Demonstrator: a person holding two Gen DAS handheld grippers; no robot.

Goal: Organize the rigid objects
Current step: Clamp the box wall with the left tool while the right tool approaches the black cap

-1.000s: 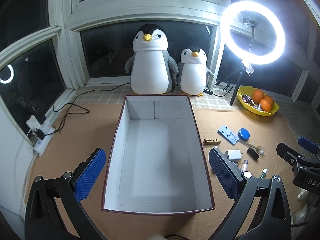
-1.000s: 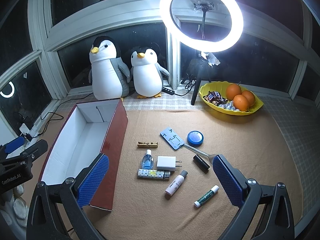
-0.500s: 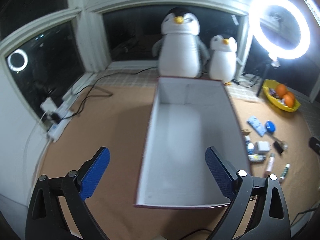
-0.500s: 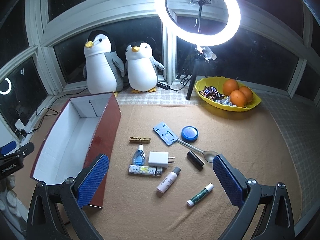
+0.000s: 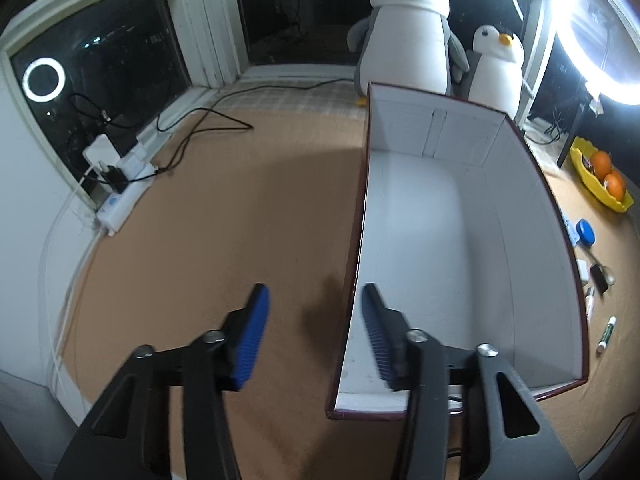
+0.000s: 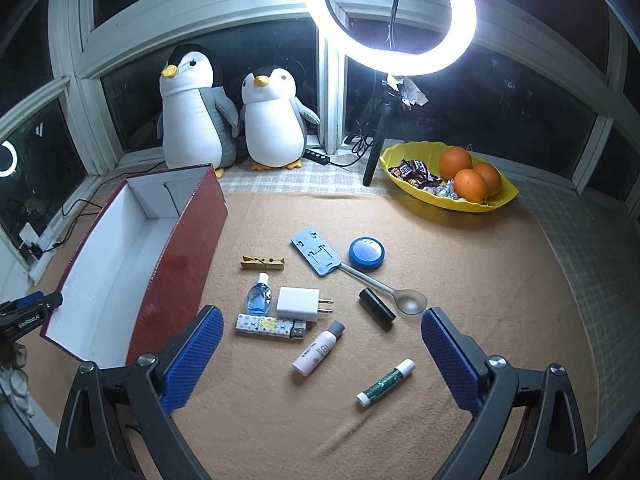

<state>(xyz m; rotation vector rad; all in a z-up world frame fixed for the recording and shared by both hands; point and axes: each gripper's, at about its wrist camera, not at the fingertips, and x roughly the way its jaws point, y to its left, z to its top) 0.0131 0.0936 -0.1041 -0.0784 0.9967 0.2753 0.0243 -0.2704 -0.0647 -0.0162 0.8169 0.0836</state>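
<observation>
The long, open red cardboard box with white lining [image 5: 460, 240] lies on the tan mat, long axis running toward the window. The left gripper [image 5: 314, 332] straddles its near left wall, jaws just narrowing, not yet pressing. The right gripper [image 6: 318, 354] hangs wide, empty, above the pink tube [image 6: 318, 350], which points up-right.

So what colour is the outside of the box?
Dark red outside, white inside; the box shows its outer wall best in the right wrist view.

We see a box [image 6: 176, 236] of glossy dark-red card, matt white inside, on fuzzy tan cloth [image 6: 460, 300]; a wooden clothespin [image 6: 263, 263]; a shiny metal spoon [image 6: 394, 294]; ribbed blue gripper pads [image 6: 192, 356].
</observation>
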